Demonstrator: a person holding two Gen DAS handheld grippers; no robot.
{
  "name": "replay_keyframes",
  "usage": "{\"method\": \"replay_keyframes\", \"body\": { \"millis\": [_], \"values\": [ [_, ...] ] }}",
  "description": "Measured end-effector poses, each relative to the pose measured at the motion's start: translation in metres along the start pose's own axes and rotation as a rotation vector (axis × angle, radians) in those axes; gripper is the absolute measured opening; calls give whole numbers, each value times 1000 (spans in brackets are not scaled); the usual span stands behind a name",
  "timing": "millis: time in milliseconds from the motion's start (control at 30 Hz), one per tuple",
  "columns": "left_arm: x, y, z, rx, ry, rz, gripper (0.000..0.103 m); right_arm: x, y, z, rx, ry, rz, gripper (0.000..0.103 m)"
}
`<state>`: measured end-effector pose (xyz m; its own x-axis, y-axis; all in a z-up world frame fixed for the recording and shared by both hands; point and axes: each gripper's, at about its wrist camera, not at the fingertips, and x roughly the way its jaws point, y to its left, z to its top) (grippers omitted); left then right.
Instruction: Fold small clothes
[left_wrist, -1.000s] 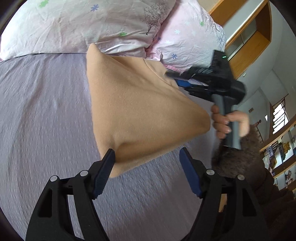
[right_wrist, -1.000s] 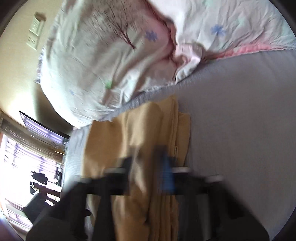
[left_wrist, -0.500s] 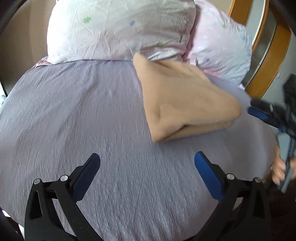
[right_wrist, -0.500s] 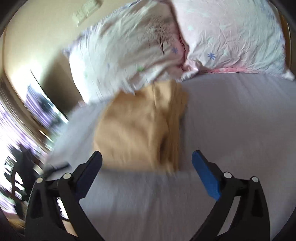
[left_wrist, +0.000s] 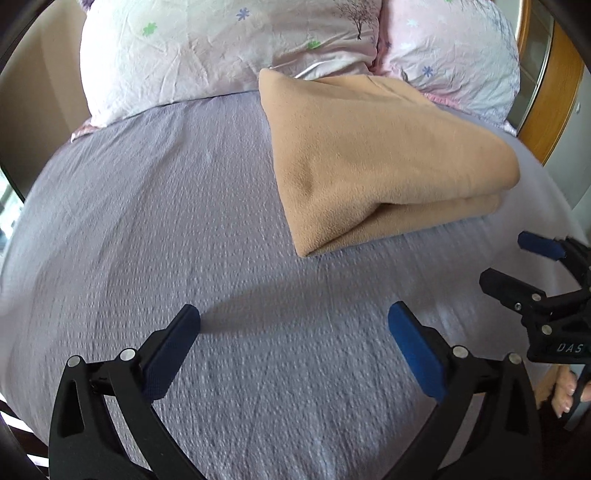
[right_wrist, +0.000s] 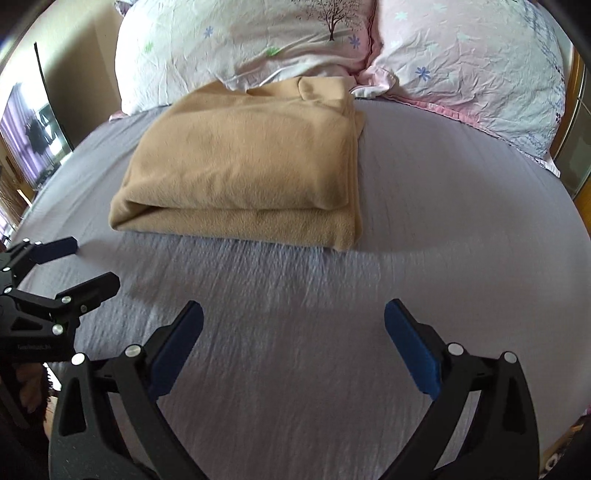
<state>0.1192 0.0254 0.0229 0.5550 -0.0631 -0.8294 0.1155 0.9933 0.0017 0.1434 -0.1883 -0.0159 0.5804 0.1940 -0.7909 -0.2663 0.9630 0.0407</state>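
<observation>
- Already, the tan fleece garment lies folded on the bed, touching the pillows.
- We hold the left gripper and right gripper with fingers apart, empty.
- Folding looks finished to us.

both views are bright with soft daylight. in the right wrist view a window glares at 9 o'clock, washed to pale purple. the grippers throw soft shadows on the sheet, one just ahead of the left gripper. the sheet weave is smeared by motion blur in the lower half of both views, while the cloth and pillows are sharper. fisheye bending curves the edges, and dark vignette fills the corners.
</observation>
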Motion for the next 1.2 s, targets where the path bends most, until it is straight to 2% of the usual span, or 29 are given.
{"method": "replay_keyframes", "body": {
  "millis": [33,333,1200],
  "values": [
    [0,-3,-1,13,-2,18,102,1,2,-1,-4,3,-2,98],
    [-4,-3,-7,13,-39,16,102,2,6,-7,-16,-14,-23,101],
    [-5,-5,-7,14,-41,16,102,2,7,-8,-13,-14,-25,101]
  ]
}}
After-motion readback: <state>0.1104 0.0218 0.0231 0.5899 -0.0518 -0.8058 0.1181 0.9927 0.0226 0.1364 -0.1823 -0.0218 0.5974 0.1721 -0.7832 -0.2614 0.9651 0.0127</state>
